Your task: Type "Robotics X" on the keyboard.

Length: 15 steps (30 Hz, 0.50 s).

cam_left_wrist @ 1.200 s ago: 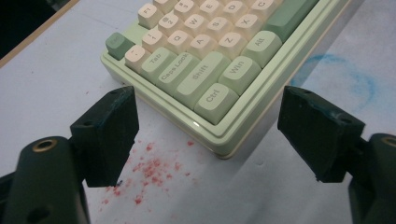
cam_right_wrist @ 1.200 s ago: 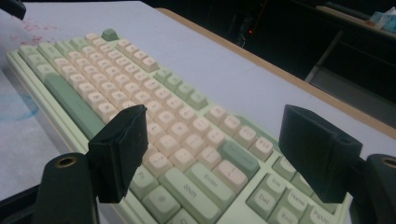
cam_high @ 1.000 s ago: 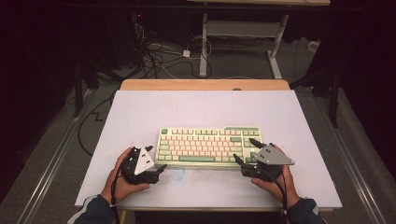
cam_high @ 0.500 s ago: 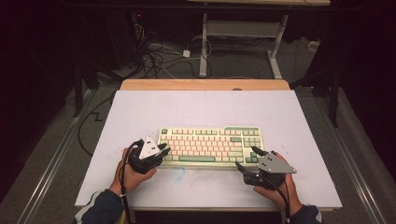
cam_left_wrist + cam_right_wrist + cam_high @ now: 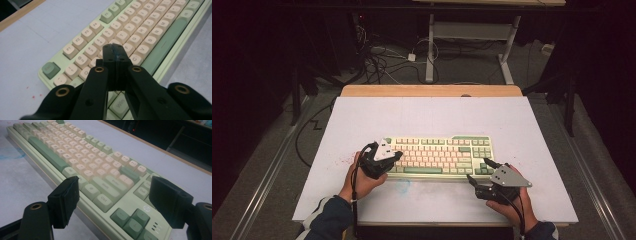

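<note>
A pale green keyboard with cream keys lies across the middle of the white table cover. My left gripper sits over its left end. In the left gripper view the jaws have just closed and are shut, pads together with nothing between them, above the letter keys of the keyboard. My right gripper is at the keyboard's right front corner. Its jaws stand wide open on either side of the bottom-right keys of the keyboard, and they grip nothing.
The white cover lies on a wooden table whose far edge shows. Red specks mark the cover at the left, and a bluish smudge lies in front of the keyboard. Cables and a desk frame stand on the floor beyond.
My left hand has moved right and up from beside the keyboard onto its left end, and its jaws have gone from open to shut. The right gripper has hardly shifted and stays open.
</note>
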Available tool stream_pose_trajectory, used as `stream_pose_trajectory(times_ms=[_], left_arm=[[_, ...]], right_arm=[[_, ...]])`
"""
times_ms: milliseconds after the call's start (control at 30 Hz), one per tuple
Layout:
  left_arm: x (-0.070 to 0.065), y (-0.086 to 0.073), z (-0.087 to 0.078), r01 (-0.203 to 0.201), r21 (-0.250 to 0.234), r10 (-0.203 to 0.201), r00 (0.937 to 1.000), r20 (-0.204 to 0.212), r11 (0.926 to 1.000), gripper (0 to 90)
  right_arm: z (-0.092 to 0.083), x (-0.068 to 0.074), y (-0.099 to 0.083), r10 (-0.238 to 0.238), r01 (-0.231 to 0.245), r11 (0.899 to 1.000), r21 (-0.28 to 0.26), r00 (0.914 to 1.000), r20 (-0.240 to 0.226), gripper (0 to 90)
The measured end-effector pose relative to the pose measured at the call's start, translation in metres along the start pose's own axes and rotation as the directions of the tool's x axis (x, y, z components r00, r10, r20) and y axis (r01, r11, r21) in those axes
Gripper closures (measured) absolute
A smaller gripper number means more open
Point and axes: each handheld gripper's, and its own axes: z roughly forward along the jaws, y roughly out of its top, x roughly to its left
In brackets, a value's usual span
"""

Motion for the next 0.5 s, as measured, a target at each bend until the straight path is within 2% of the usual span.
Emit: stream_pose_trajectory(times_ms=[200, 500], left_arm=[[-0.007, 0.003, 0.015, -0.005, 0.028, 0.004, 0.9998, 0.019, 0.9996, 87.4], [-0.012, 0.003, 0.041, 0.005, 0.072, -0.006, 0.9999, 0.016, 0.9974, 87.4]], right_arm=[[0.002, 0.002, -0.001, -0.002, 0.002, 1.0, 0.013, 1.0, -0.01, 25.3], [0.005, 0.003, -0.002, -0.013, 0.014, 1.0, 0.024, 0.9996, -0.024, 25.4]])
